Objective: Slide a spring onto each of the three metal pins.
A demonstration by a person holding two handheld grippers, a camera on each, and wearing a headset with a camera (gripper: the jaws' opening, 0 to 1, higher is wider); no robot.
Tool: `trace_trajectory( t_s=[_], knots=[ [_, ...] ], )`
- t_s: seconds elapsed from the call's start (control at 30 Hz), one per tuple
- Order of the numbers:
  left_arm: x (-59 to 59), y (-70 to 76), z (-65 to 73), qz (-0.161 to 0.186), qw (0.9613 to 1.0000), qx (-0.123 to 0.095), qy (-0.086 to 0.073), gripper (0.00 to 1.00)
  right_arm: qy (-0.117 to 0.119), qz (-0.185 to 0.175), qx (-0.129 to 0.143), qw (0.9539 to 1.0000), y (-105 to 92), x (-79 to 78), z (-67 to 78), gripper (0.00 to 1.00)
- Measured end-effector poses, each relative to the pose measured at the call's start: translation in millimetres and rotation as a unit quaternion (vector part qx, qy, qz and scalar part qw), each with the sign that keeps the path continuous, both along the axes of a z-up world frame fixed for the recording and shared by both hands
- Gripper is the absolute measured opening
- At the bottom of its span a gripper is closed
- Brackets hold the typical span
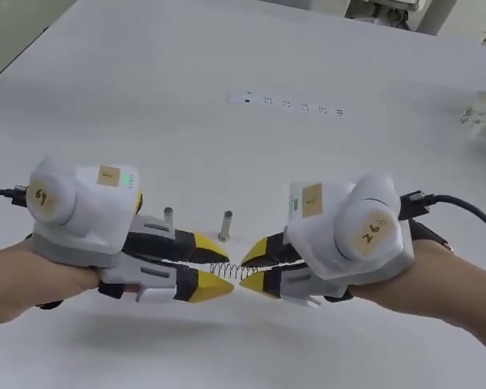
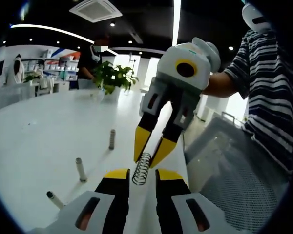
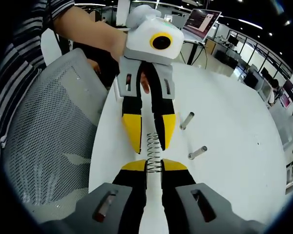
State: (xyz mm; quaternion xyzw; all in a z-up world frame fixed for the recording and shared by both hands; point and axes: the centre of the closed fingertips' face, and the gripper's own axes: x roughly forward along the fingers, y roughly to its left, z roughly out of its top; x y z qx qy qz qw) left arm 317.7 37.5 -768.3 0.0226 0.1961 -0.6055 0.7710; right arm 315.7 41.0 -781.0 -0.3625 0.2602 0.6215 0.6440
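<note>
We bridge a spring [image 1: 235, 271] low over the desk [image 1: 308, 162].
Our right hand-held gripper [image 1: 244, 273] clamps one end; we cannot tell whether the left hand-held gripper [image 1: 228, 273] grips too. This is likely a re-grip to aim at the pins [image 1: 225, 225], eleven o'clock.

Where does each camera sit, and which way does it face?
Head view: on the headset, looking forward and down at the white workbench; both forearms, the left gripper and the right gripper show.
Left gripper view: on the left gripper, facing the right gripper and striped shirt; left fingers at bottom.
Right gripper view: on the right gripper, facing the left gripper; right fingers at bottom.
All three share the spring and metal pins.
</note>
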Motion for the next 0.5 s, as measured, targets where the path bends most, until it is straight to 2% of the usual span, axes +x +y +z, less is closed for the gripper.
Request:
trace_trajectory(
  t_s=[0.1, 0.2, 0.5],
  knots=[
    [-1.0, -0.6, -0.3, -0.002, 1.0000, 0.000, -0.001, 0.09, 0.000, 0.001, 0.001, 1.0000, 0.3, -0.9, 0.5, 0.08],
    [-0.4, 0.0, -0.9, -0.003, 0.9999, 0.004, -0.010, 0.04, 0.002, 0.003, 0.003, 1.0000, 0.2, -2.5, 0.6, 0.08],
    [-2.6, -1.0, -1.3, -0.011, 0.9998, 0.006, -0.017, 0.02, 0.002, 0.004, 0.003, 1.0000, -1.2, -2.8, -0.6, 0.08]
  ],
)
